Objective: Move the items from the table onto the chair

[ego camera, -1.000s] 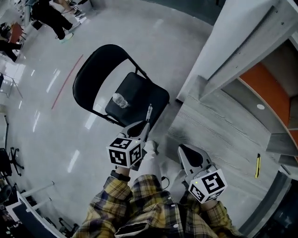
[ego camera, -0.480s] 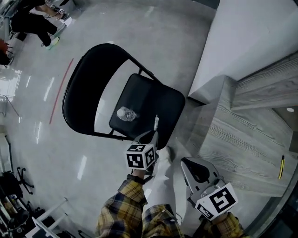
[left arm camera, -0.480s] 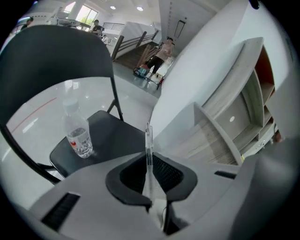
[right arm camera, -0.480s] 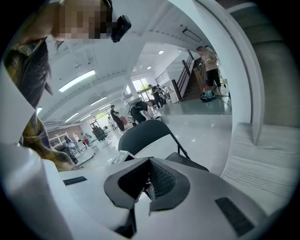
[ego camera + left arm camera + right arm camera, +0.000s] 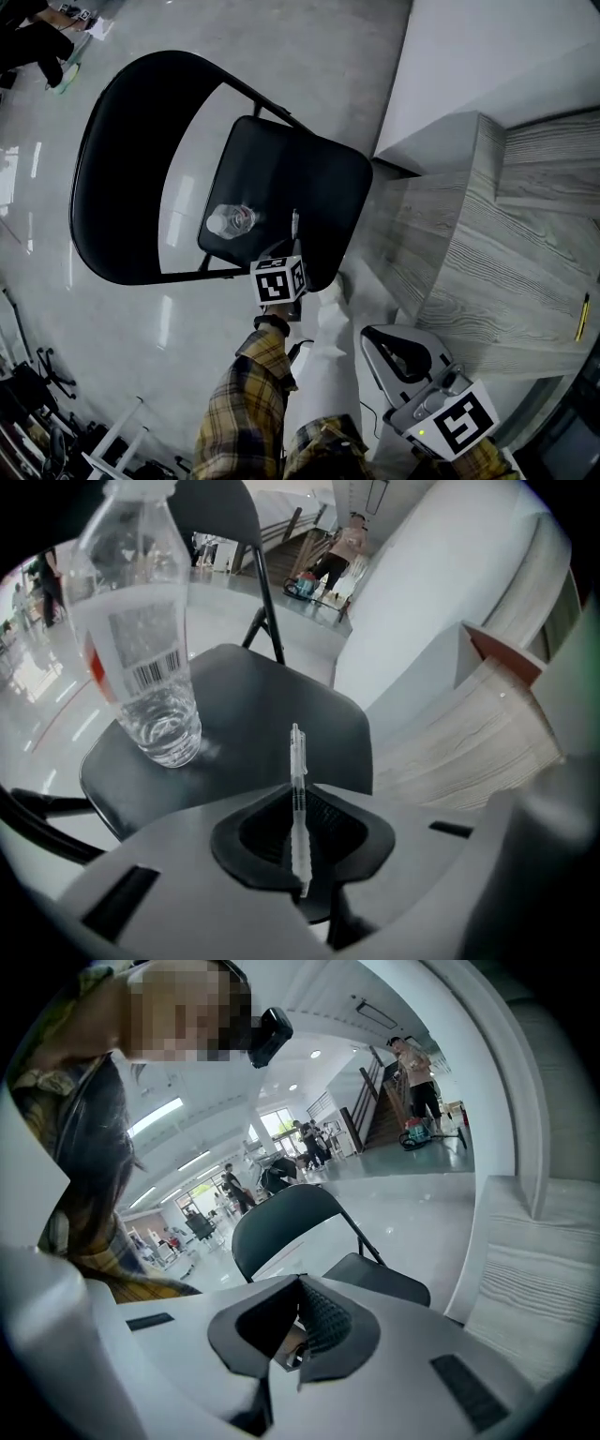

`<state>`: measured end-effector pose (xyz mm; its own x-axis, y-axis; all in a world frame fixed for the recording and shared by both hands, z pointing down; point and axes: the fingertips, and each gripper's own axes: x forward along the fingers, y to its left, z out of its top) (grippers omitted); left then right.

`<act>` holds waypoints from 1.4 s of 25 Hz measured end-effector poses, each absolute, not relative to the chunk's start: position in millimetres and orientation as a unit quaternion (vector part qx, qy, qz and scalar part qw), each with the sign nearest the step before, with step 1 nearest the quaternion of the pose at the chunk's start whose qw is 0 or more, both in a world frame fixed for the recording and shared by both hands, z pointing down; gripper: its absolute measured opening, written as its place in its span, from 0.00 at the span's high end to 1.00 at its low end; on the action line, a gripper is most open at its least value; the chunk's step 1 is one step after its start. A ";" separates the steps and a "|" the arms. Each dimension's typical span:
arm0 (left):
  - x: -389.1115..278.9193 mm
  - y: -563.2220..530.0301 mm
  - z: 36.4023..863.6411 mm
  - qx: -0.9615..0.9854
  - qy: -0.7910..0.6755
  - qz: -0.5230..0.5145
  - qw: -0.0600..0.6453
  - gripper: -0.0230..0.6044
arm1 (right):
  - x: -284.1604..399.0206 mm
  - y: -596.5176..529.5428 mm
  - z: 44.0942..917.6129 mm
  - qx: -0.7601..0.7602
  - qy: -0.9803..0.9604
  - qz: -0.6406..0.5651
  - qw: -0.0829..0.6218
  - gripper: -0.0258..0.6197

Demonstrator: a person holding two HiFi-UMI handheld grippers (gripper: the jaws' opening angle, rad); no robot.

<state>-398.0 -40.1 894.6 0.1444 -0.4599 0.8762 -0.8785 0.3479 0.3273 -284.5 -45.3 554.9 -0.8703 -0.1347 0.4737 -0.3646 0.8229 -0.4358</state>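
The left gripper (image 5: 300, 810) is clamped on a clear pen (image 5: 297, 761), which stands upright between its jaws just above the front of the black chair (image 5: 281, 178) seat. A clear water bottle (image 5: 230, 221) stands on that seat, near the pen but apart from it. The right gripper (image 5: 298, 1321) has its jaws together with nothing between them and hangs low beside the wood-grain table (image 5: 487, 253), where a thin yellow item (image 5: 583, 317) lies near the far right edge.

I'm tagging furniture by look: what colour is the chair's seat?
Black. The chair seat shows best in the head view.
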 end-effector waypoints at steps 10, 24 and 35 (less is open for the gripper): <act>-404.2 -32.2 936.3 0.514 -0.606 0.225 0.564 0.89 | -291.8 -55.8 573.8 0.151 -0.910 0.306 0.234 0.94; -416.9 -47.9 849.6 0.540 -0.646 0.212 0.496 0.91 | -280.4 -67.6 548.1 0.173 -0.922 0.271 0.216 0.94; -343.9 -91.6 654.1 0.615 -0.663 0.116 0.411 0.96 | -217.0 -87.4 443.4 0.198 -0.940 0.229 0.158 0.94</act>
<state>-343.9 -91.6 654.1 0.0947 -0.7200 0.6875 -0.9104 0.2168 0.3525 -217.0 -87.4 443.4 -0.8716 -0.2995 0.3881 -0.4444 0.8168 -0.3678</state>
